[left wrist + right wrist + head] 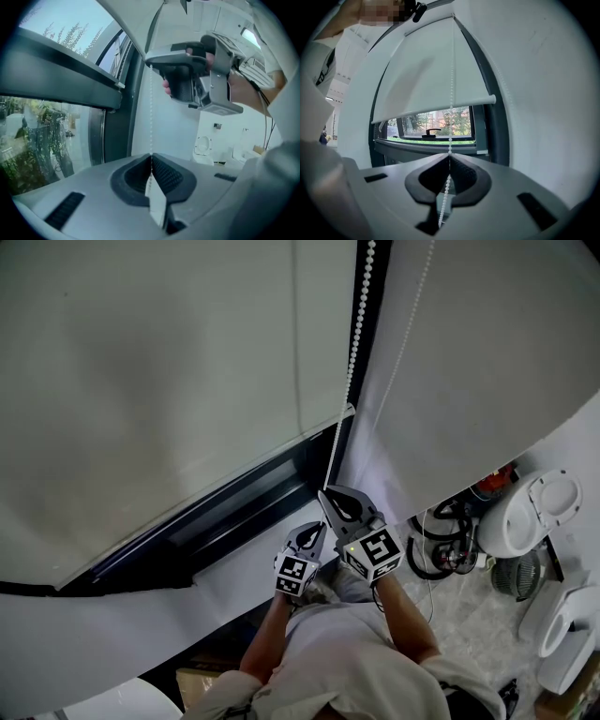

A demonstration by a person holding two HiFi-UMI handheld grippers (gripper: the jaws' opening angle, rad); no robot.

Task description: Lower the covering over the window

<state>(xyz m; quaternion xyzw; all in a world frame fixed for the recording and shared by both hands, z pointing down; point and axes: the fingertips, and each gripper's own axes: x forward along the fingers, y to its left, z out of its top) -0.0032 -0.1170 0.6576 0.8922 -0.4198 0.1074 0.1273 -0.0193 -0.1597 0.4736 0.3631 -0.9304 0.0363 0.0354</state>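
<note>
Down the centre line of both gripper views, the bead chain (pixel 451 93) is clamped between the closed jaws of the left gripper (pixel 151 157) and of the right gripper (pixel 450 158). If it is dragged sideways, beads could slip through the pads or the clutch could be jammed. Upper centre in the right gripper view, the white roller blind (pixel 436 75) is seen mostly lowered, its bottom bar level, with a strip of window (pixel 440 119) uncovered below it.

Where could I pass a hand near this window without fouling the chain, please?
Free: the uncovered glass between the white roller blind and dark window frame, left of the white beaded chain; also the plain white wall right of it. Crowded: where left gripper and right gripper clamp the chain.
</note>
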